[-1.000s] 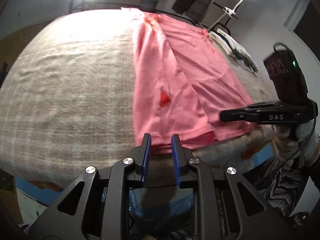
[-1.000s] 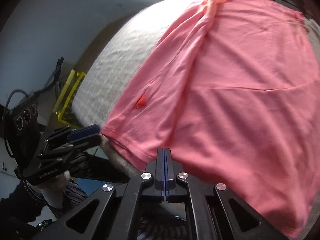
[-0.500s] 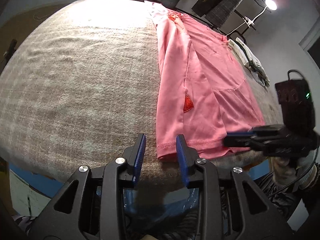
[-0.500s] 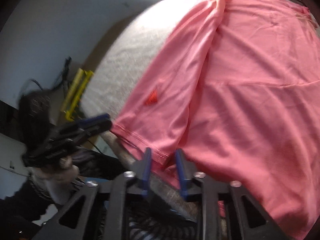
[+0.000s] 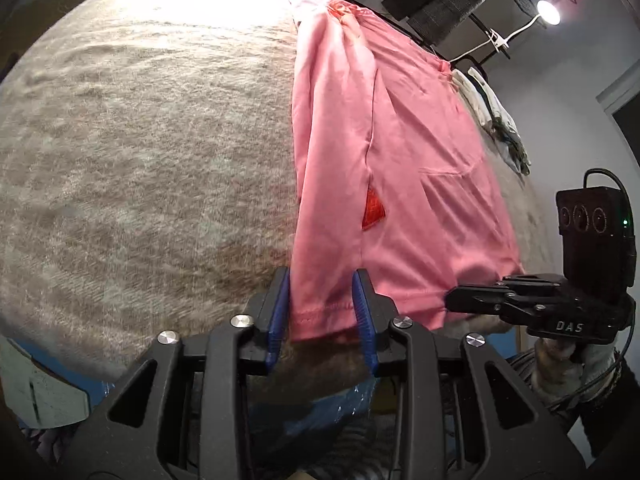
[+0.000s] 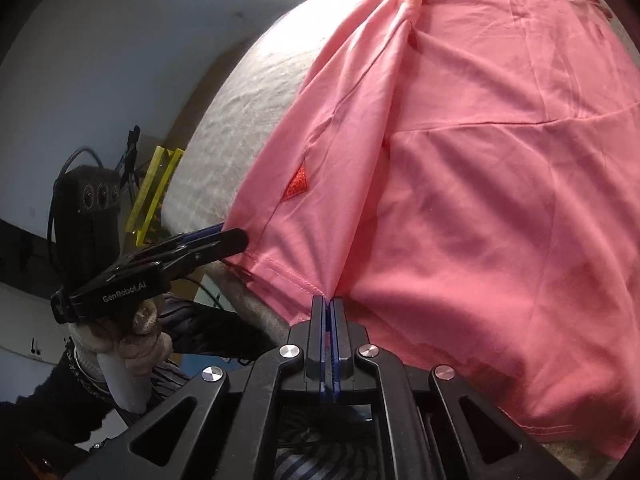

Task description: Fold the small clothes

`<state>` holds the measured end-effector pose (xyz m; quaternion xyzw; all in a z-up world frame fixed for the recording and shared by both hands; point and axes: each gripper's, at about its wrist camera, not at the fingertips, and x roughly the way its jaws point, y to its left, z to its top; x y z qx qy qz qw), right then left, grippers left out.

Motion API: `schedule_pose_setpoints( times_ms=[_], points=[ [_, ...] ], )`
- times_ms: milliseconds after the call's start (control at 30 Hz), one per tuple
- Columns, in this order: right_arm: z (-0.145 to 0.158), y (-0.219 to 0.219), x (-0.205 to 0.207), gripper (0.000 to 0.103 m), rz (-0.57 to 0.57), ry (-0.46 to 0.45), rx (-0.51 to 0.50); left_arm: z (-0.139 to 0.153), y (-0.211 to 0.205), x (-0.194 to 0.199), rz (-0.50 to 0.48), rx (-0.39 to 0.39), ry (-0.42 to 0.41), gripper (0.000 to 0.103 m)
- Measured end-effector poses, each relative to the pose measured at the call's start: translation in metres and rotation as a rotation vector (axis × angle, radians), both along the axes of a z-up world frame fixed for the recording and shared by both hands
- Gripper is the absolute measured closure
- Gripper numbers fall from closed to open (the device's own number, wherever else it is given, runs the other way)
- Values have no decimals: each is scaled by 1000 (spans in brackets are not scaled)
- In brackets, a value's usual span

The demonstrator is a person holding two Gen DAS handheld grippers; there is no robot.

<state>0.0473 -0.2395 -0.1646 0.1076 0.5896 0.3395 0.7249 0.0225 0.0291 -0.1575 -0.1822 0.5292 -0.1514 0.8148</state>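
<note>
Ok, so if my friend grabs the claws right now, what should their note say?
Left claw: open; its jaws have just been closing, with the near corner of the pink garment between them, not pinched yet.
Right claw: shut on the same near edge, further along.
The garment lies spread on the blanket.
Done: one grip.
Left: pinch the corner, then probably lift and fold.
</note>
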Motion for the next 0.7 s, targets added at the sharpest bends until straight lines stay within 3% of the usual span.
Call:
schedule_pose_setpoints(
  times_ms=[33, 100, 167, 233, 300, 367, 467, 567, 700],
  points=[
    [2, -3, 1, 103, -8, 2, 11, 1, -3, -1, -11, 40, -3, 100],
    [4, -4, 0, 103, -28, 14, 44, 12, -6, -8, -14, 154, -49, 100],
    [14, -16, 0, 103, -44, 4, 93, 26, -5, -20, -19, 201, -125, 100],
    [14, -17, 0, 103, -44, -14, 69, 27, 3, -22, 0, 166, -118, 97],
    [2, -15, 0, 103, -36, 13, 20, 19, 15, -17, 36, 84, -65, 87],
    [-10, -12, -1, 103, -34, 44, 2, 9, 19, -12, 68, 64, -28, 85],
    [-5, -8, -1, 103, -13, 16, -20, 0, 13, -7, 44, 27, 14, 81],
    [-5, -4, -1, 103, -38, 19, -39, 2, -2, -6, 25, 55, -16, 70],
    [-2, -12, 0, 103, -62, 19, -24, 4, -21, -3, 18, 107, -49, 69]
  ],
)
